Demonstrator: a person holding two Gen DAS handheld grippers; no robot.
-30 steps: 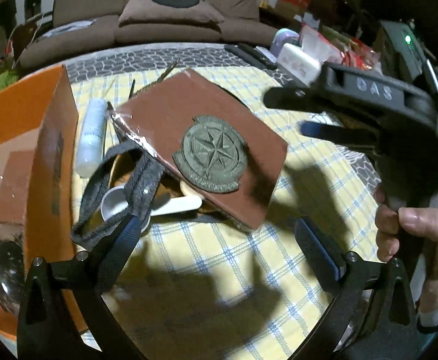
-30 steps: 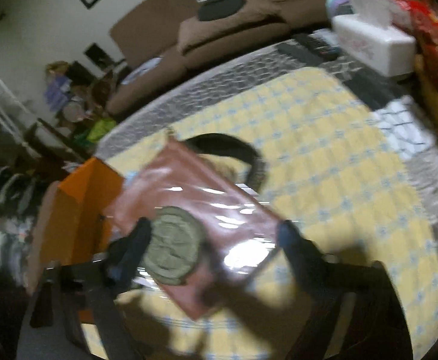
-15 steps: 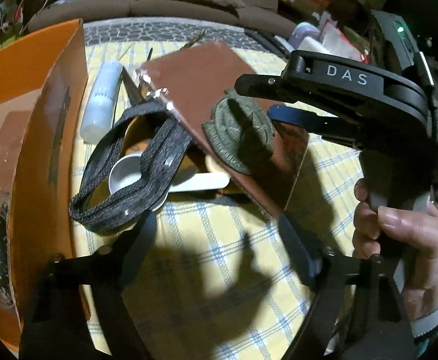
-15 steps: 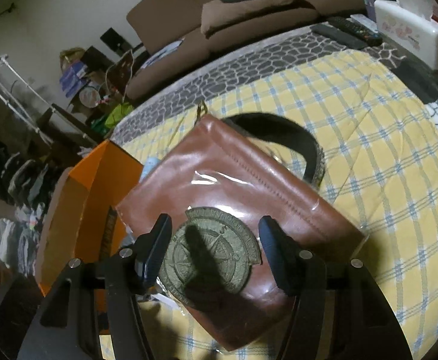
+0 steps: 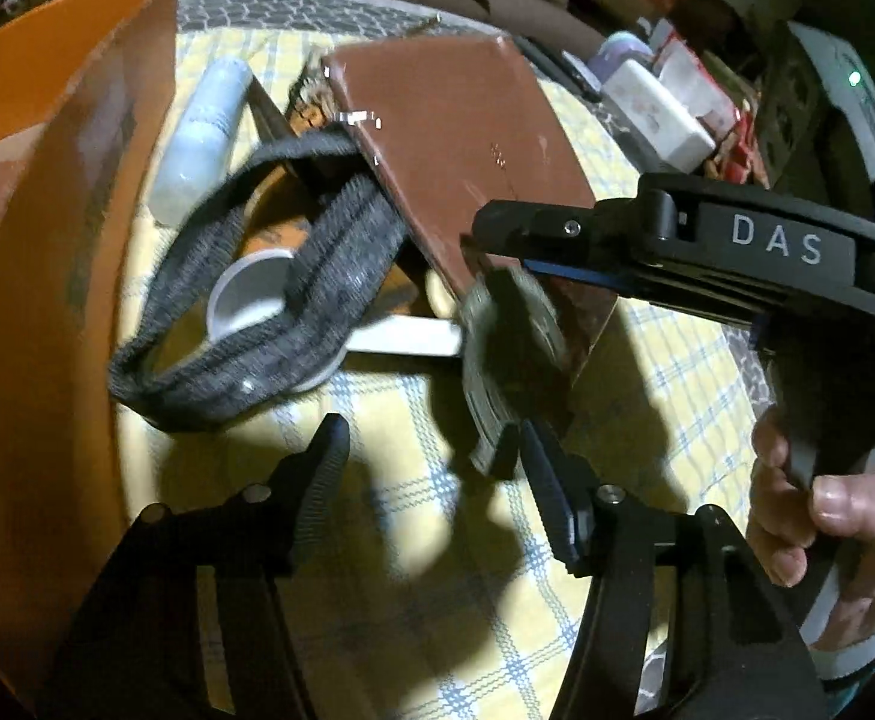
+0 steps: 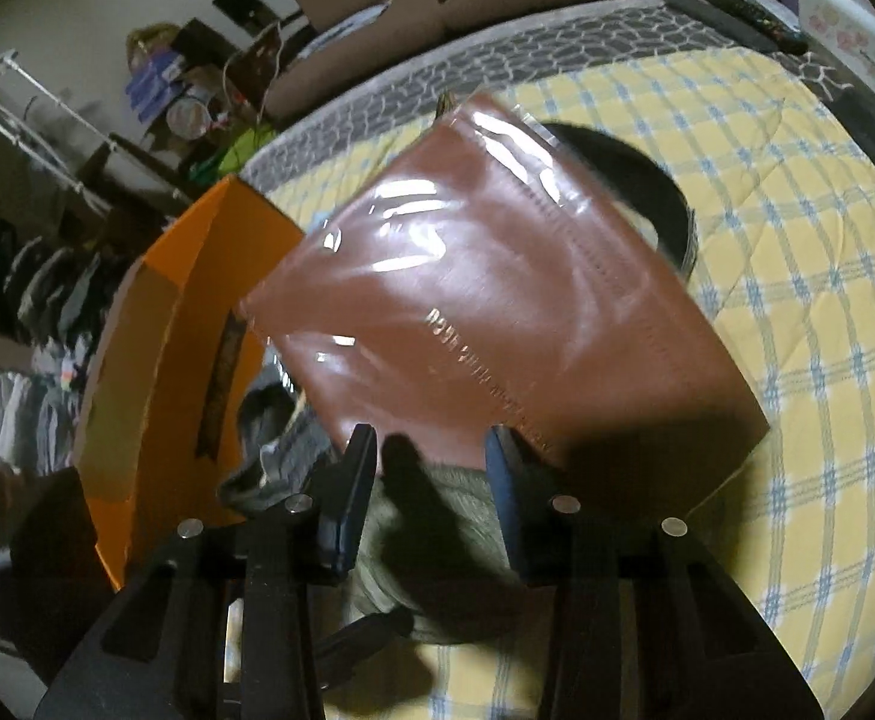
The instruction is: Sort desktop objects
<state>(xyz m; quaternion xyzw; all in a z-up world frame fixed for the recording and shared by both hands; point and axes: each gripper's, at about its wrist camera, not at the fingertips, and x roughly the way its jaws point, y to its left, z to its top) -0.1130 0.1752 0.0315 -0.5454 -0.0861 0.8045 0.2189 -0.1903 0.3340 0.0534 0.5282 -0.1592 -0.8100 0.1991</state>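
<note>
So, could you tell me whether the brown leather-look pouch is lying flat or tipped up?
Tipped up: the brown leather-look pouch slants, propped over the grey strap.

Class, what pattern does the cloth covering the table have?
Yellow cloth with a blue-and-white check; clearest in the right wrist view.

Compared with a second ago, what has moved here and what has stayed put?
The right gripper came down over the round patch on the brown leather pouch, jaws closing around it. The left gripper sank, jaws closing on nothing. The orange box, headband and white scoop stayed.
</note>
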